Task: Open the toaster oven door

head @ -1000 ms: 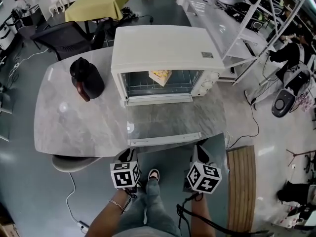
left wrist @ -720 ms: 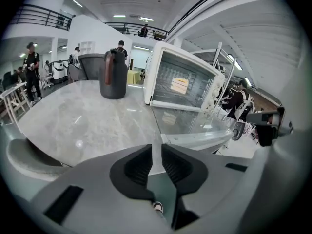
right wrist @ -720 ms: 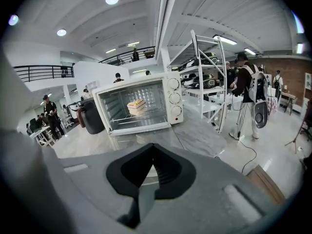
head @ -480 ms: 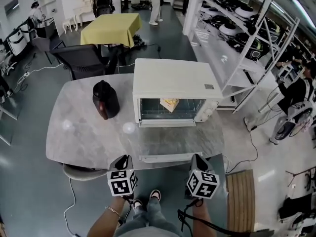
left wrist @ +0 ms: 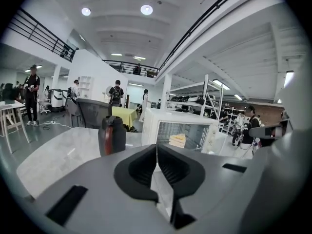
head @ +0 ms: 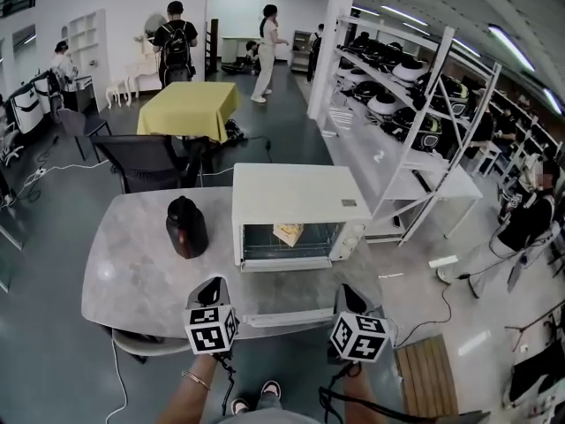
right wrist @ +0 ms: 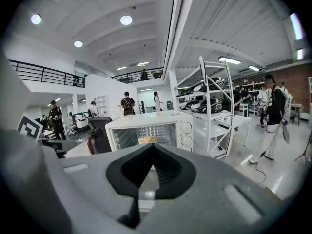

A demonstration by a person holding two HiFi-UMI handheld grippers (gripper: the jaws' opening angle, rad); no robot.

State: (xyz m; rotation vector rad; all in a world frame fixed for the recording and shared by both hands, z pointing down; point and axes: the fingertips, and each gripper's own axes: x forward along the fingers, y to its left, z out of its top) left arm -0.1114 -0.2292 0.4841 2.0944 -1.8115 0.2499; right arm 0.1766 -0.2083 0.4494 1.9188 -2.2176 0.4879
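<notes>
Two tools, the left tool (head: 214,286) and the right tool (head: 350,293), hover side by side at the near edge of the grey marbled surface (head: 132,272), well apart from the body of the toaster oven (head: 296,197). The oven stands toward the back of that surface. Its door (head: 291,300) is swung fully down and lies flat toward the person, with the pale handle (head: 291,318) between the two tools and touching neither. The left tool's jaws are closing, almost together, with nothing between them; the right tool's jaws are together and empty. Inside the oven, a yellow piece of food (head: 288,233) sits on the rack. A dark jug (head: 186,226) stands near the oven's left side. Beyond the surface are a black chair (head: 146,164) and a table with a yellow cloth (head: 187,110), and white shelving (head: 415,122) runs along the right.
</notes>
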